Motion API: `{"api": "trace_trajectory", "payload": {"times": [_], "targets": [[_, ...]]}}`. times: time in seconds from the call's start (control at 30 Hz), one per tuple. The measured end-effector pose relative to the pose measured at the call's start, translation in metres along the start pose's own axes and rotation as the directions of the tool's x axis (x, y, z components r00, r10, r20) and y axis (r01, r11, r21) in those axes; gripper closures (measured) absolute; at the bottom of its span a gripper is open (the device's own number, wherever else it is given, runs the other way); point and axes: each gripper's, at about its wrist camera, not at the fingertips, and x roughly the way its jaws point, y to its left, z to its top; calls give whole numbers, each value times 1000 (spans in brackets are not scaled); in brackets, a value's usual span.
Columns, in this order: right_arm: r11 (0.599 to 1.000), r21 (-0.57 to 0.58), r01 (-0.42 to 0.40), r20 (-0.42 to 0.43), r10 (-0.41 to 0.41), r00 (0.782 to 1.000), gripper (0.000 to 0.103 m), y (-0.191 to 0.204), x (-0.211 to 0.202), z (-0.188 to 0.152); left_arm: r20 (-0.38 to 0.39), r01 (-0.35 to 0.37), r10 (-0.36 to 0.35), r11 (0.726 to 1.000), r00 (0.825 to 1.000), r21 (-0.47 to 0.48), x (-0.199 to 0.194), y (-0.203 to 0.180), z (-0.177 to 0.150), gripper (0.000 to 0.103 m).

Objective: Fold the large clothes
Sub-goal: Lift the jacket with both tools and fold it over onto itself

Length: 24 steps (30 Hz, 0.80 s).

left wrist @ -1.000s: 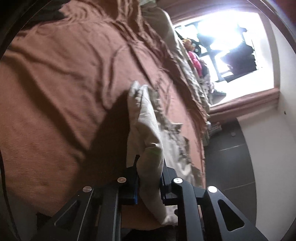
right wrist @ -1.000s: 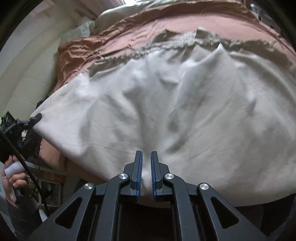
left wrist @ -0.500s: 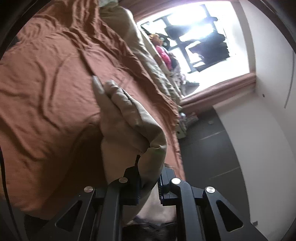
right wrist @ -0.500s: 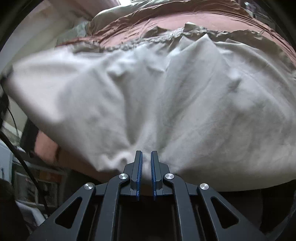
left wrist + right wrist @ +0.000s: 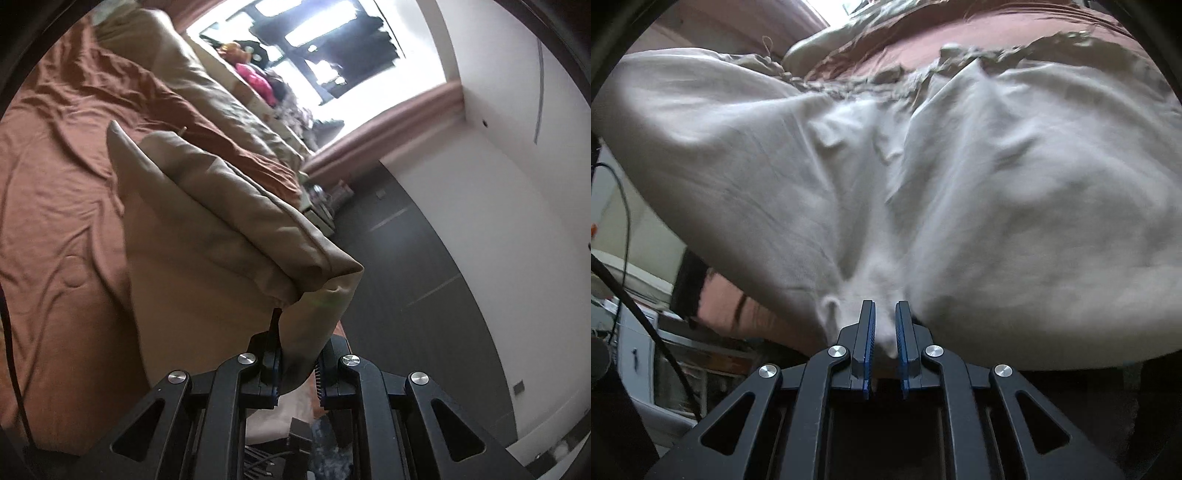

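In the left wrist view, the left gripper (image 5: pixel 297 363) clamps a bunched corner of the beige cloth (image 5: pixel 207 221), which rises from its jaws and stretches away in thick folds above the rust-brown bedsheet (image 5: pixel 55 192). In the right wrist view, the right gripper (image 5: pixel 884 332) pinches another edge of the same cloth (image 5: pixel 960 184), which spreads wide ahead, draped over the bed.

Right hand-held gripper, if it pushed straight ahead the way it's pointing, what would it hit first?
The pale garment that the right hand-held gripper already pinches; it billows directly ahead. The rust-brown bedspread lies beyond it, though depth is unclear.
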Motion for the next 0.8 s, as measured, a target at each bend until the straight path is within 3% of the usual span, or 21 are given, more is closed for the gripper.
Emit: {"api": "trace_trajectory", "payload": {"times": [0.3, 0.5, 0.67, 0.8], "targets": [[988, 146, -55, 130, 36, 991, 95, -74, -81, -12, -109, 40, -33, 998, 993, 57, 82, -51, -15, 89], [983, 175, -53, 183, 20, 983, 94, -112, -119, -29, -218, 55, -35, 995, 975, 85, 153, -76, -43, 89], [978, 204, -46, 193, 6, 981, 94, -141, -148, -46, -361, 27, 1, 997, 933, 73, 237, -69, -89, 89], [967, 250, -42, 208, -11, 978, 94, -165, -167, -60, -440, 5, 14, 999, 898, 42, 274, -53, -124, 89]]}}
